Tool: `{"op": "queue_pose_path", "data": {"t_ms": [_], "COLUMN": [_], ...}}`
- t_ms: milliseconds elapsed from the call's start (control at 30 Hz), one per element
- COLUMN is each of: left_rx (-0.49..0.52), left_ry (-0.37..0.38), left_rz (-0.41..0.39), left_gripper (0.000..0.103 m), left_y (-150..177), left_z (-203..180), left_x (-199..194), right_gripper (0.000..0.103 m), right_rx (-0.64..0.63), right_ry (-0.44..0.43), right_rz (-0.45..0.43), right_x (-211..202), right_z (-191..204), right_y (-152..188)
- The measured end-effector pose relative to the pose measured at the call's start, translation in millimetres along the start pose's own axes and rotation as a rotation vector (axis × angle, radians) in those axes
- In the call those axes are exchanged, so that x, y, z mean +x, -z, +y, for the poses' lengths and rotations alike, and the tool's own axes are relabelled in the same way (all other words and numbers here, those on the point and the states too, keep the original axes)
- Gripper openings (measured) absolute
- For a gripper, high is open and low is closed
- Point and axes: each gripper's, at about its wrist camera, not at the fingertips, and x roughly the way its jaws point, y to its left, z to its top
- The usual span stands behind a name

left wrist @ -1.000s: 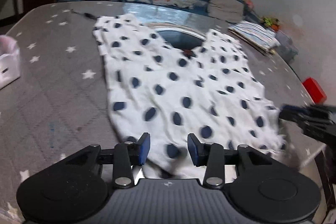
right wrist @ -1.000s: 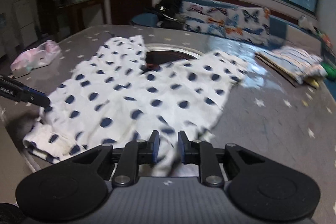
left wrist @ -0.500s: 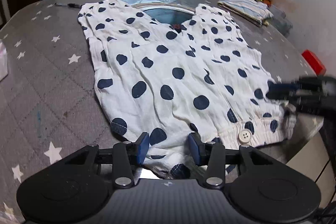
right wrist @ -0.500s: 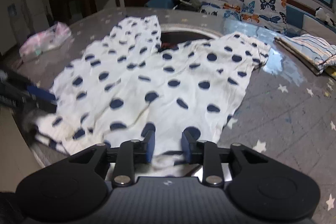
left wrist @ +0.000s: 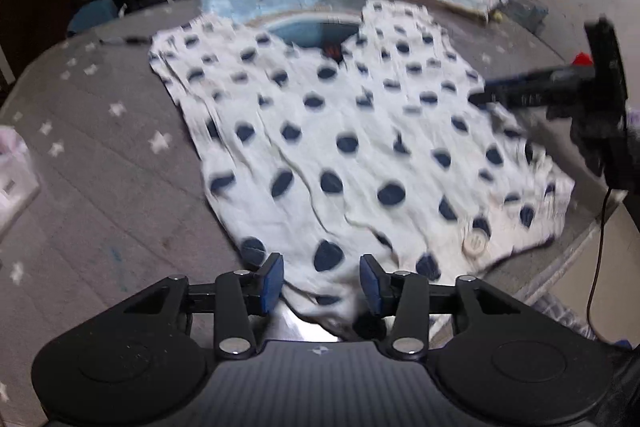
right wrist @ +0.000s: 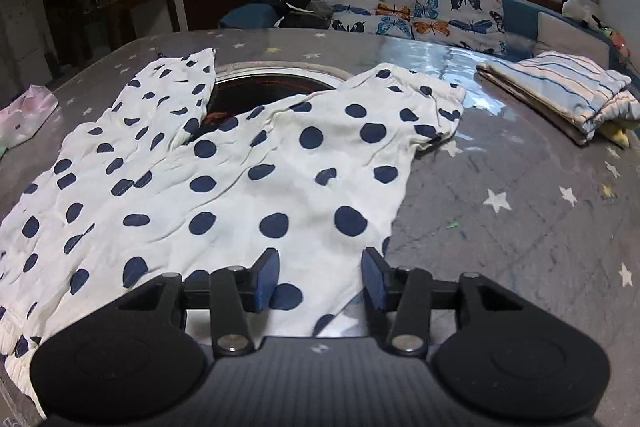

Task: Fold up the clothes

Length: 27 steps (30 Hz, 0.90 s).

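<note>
Opening at the waistband edge, left gripper (left wrist: 322, 281) and right gripper (right wrist: 319, 279) are releasing the polka-dot shorts (right wrist: 256, 187), now spread flat, legs toward twelve o'clock, ready for folding.

One dotted garment (right wrist: 256, 187), two hand-held grippers (right wrist: 320, 277)

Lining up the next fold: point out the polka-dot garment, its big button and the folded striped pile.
polka-dot garment (right wrist: 240, 195), right wrist view, middle of the spread fabric.
big button (left wrist: 475, 242), left wrist view, its face, near the hem.
folded striped pile (right wrist: 560, 91), right wrist view, top layer.
</note>
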Motion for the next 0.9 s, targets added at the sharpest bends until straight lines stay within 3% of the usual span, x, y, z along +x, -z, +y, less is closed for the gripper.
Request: {"op": "queue_pose_path", "data": {"t_ms": [233, 467, 900], "left_rx": [0.064, 0.123, 0.201], "left_ry": [0.187, 0.353, 0.493], "left_rz": [-0.057, 0.032, 0.108], "left_gripper": [0.056, 0.054, 0.056], "left_y": [-48.1, -62.7, -51.4], "left_z": [-56.4, -112.2, -117.9], "left_x": [26.7, 92.4, 98.4], "right_gripper": [0.048, 0.055, 0.055], "right_rx": [-0.025, -0.067, -0.009], "right_ry": [0.016, 0.036, 0.069], "right_rz": [-0.026, -0.036, -0.009], "right_x": [0.6, 24.3, 95.1], "right_z": [-12.2, -29.3, -73.1], "right_y": [-23.6, -57.9, -105.0]}}
